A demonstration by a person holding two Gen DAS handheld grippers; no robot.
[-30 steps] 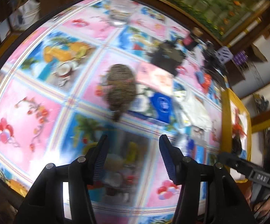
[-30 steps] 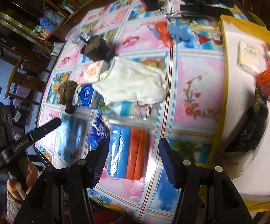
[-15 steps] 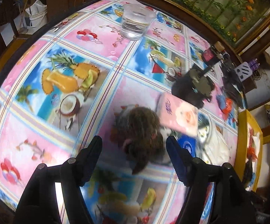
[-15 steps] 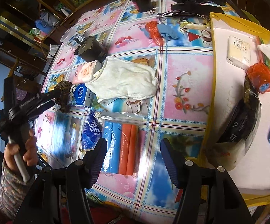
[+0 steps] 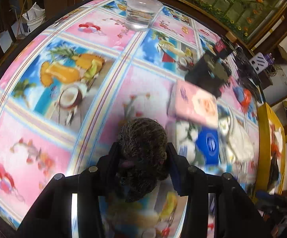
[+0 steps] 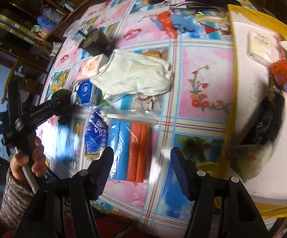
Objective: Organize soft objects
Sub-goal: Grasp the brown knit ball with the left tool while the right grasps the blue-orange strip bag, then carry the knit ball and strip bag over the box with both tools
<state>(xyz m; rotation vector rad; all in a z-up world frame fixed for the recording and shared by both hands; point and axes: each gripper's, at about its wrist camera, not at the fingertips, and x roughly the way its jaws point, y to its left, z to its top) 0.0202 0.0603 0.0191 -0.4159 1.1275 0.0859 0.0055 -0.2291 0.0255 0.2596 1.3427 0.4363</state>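
1. Left wrist view: left tool (image 5: 143, 158) pointed steeply down at the desk (image 5: 44, 119). Its jaws were closing, with the brown fuzzy soft toy (image 5: 143, 138) between them and both pads against its sides. The toy lay on the patterned cloth, just beside a pink tissue pack (image 5: 196, 105) and a blue pack (image 5: 206, 142). A glass (image 5: 141, 11) stood at the far edge.
2. Right wrist view: right tool (image 6: 141, 166) hung spread and empty above a bag of blue and orange cloths (image 6: 129, 144). A white cloth (image 6: 135, 75) lay beyond it. The person's hand (image 6: 28, 158) gripped the left tool's handle.
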